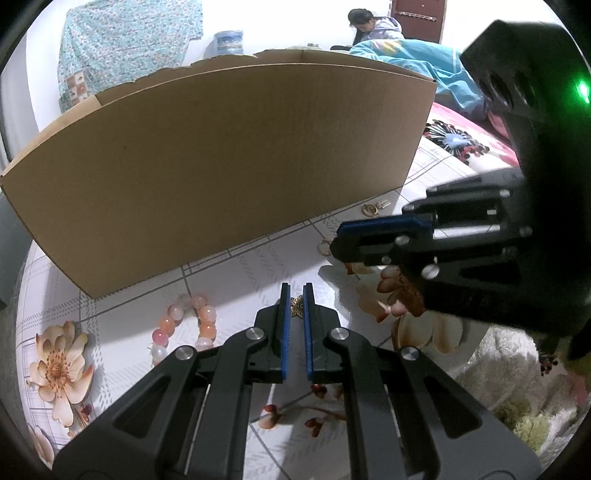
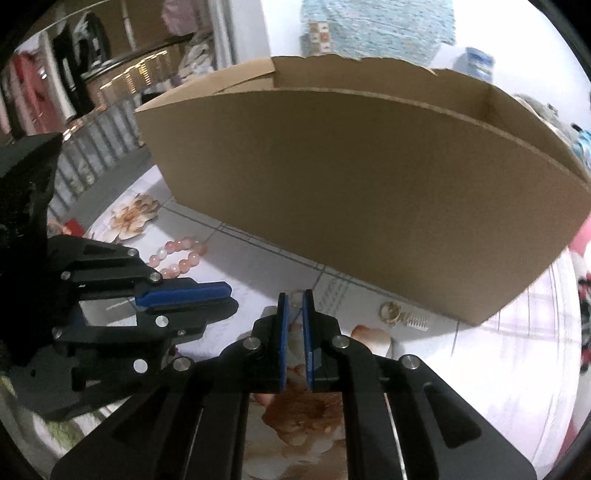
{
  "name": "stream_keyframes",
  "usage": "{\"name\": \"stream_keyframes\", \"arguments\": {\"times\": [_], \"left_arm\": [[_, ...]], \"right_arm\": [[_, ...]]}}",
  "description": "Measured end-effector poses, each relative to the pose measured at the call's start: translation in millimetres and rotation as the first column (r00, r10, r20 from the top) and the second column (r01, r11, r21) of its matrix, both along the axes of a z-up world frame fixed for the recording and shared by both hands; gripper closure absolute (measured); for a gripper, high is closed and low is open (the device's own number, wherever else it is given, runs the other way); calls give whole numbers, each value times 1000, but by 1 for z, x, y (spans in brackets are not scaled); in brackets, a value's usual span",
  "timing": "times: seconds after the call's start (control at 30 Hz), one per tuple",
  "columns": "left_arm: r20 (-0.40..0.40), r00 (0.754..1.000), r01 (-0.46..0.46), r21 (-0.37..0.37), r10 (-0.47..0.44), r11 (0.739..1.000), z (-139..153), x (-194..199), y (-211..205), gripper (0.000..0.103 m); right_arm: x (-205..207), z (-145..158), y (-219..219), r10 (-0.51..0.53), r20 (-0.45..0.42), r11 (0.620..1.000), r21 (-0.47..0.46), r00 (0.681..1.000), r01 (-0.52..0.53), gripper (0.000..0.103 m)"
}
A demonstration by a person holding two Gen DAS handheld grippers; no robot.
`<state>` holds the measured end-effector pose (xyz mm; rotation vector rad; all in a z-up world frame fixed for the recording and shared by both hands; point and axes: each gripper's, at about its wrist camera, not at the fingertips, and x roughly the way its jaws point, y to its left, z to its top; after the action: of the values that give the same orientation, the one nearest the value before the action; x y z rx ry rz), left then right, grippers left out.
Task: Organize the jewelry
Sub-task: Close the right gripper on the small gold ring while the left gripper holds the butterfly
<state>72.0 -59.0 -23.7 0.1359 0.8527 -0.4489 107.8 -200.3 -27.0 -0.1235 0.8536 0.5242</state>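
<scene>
Left claw (image 1: 296, 301) pinches a small bronze flower charm (image 1: 296, 307) at its fingertips, above the floral bedspread (image 1: 229, 273) before the cardboard box (image 1: 221, 166). Right claw (image 2: 295, 306) stands narrowly parted, possibly around a thin ring. Risk: the tip-held charm slipping during the lift over the box wall. Bead bracelet (image 1: 184, 325) and gold pendants (image 2: 391, 312) remain on the bed.

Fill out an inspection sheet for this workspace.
Surface: floral-print white bedsheet.
Job's things: pink-and-white bead bracelet; gold round pendant beside small silver comb clip; open brown cardboard box.
Clutter: fluffy white blanket.
Grippers: left gripper shut on small gold flower charm; right gripper nearly closed, contents unclear.
Cables: nothing seen.
Surroundings: seated person, blue water jug.
</scene>
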Motion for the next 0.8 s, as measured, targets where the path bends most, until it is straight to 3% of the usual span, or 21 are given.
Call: {"name": "stream_keyframes", "arguments": {"times": [0.2, 0.3, 0.43, 0.53, 0.8], "left_arm": [[3, 1000, 9, 3, -9, 1000, 0, -1, 1, 97], [3, 1000, 13, 4, -13, 1000, -1, -1, 0, 97], [2, 1000, 16, 7, -16, 1000, -1, -1, -1, 97], [2, 1000, 17, 9, -17, 1000, -1, -1, -2, 97], [3, 1000, 16, 14, -16, 1000, -1, 0, -6, 97]], "right_arm": [[12, 0, 2, 132, -11, 990, -55, 991, -132, 94], [16, 0, 1, 189, -17, 979, -78, 982, -190, 85], [21, 1, 2, 255, -35, 962, -93, 966, -258, 82], [23, 5, -2, 285, -49, 957, -51, 957, -287, 81], [24, -4, 6, 337, -44, 934, -110, 941, -340, 82]]}}
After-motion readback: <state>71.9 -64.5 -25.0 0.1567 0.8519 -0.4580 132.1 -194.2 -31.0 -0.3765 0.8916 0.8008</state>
